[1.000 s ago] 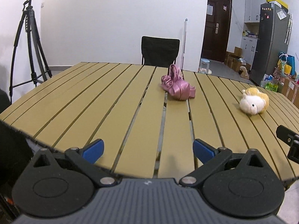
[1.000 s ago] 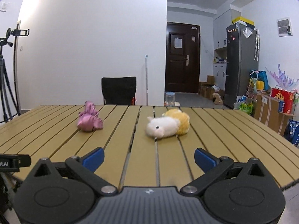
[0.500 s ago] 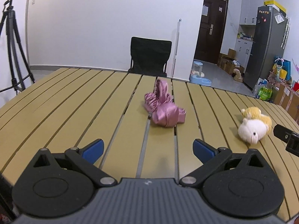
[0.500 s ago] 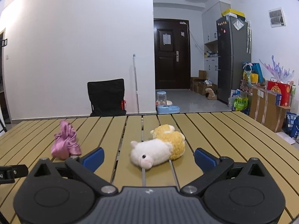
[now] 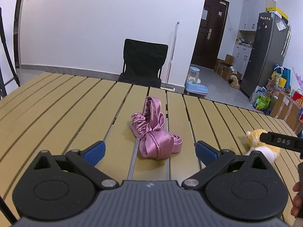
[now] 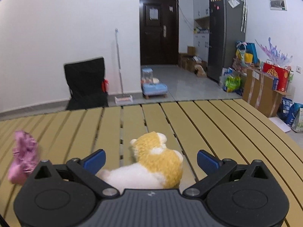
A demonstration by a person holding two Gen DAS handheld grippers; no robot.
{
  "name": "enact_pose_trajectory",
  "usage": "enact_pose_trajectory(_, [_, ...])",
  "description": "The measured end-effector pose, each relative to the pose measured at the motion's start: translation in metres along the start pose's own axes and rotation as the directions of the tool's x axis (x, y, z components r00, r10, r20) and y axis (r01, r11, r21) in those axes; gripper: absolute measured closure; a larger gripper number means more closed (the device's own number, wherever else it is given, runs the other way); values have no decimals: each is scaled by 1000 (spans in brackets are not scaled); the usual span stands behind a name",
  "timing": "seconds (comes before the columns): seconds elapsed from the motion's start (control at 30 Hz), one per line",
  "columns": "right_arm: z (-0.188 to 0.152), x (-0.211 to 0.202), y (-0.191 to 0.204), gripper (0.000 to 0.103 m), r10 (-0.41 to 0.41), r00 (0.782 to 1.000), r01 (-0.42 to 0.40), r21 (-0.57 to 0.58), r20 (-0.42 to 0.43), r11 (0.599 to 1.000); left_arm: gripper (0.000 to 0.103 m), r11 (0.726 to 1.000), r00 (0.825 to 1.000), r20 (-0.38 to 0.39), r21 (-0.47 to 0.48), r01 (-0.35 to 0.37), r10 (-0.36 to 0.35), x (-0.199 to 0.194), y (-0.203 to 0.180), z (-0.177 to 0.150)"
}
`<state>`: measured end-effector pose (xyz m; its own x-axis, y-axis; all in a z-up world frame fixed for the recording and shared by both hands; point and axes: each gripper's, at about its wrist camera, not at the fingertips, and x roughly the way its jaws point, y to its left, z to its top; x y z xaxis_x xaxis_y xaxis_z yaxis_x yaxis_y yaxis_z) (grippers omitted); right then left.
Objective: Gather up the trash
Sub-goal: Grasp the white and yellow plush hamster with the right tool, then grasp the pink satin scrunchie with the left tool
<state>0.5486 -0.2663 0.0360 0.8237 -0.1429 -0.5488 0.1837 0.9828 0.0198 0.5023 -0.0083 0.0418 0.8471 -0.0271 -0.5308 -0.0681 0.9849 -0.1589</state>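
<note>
Two open tongs over a slatted table, a pink cloth ahead of one and a plush toy between the tips of the other.

The left tongs (image 5: 149, 149) stand spread wide, blue tips apart, with nothing held; just ahead of them on the tan table (image 5: 56, 104) lies the pink cloth (image 5: 154, 131), a shiny satin piece crumpled into folds with a gathered, ruffled edge, one end sticking upward, resting across a gap between slats. To its right, well apart, the plush toy (image 6: 151, 166) lies on its side, white below and yellow-orange on top, fuzzy, with a small ear. The right tongs (image 6: 150, 159) are also spread open, one tip on each side of the toy, neither tip pressing it.
</note>
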Motion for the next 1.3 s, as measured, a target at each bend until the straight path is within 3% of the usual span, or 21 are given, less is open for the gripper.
enact_pose_trajectory(0.3, [3,55,2,11,-42,991,44,10,-127,999,0,999,1000,-17,-33,-3,3,19,10,5])
enact_pose_trajectory(0.4, [-1,66,-5,16,-16,987,26,61,-159,998,0,999,1000,-19,-40,-4,3,21,12,6])
enact_pose_trajectory(0.47, [-4,68,-9,25,11,986,4,89,-167,996,0,999,1000,-21,-41,-5,4,22,12,6])
enact_pose_trajectory(0.77, [-9,70,-13,31,28,984,-14,83,-173,996,0,1000,1000,-17,-15,-20,20,26,7,6])
enact_pose_trajectory(0.9, [-10,66,-19,37,71,985,-59,81,-157,995,0,1000,1000,-23,25,-17,18,30,-3,7])
enact_pose_trajectory(1.1, [-12,51,-50,38,104,988,-86,155,-114,984,0,999,998,-55,40,-9,11,36,-15,15])
enact_pose_trajectory(1.3, [-13,37,-87,38,106,992,-88,213,-75,973,0,998,993,-103,49,-45,49,61,-33,29])
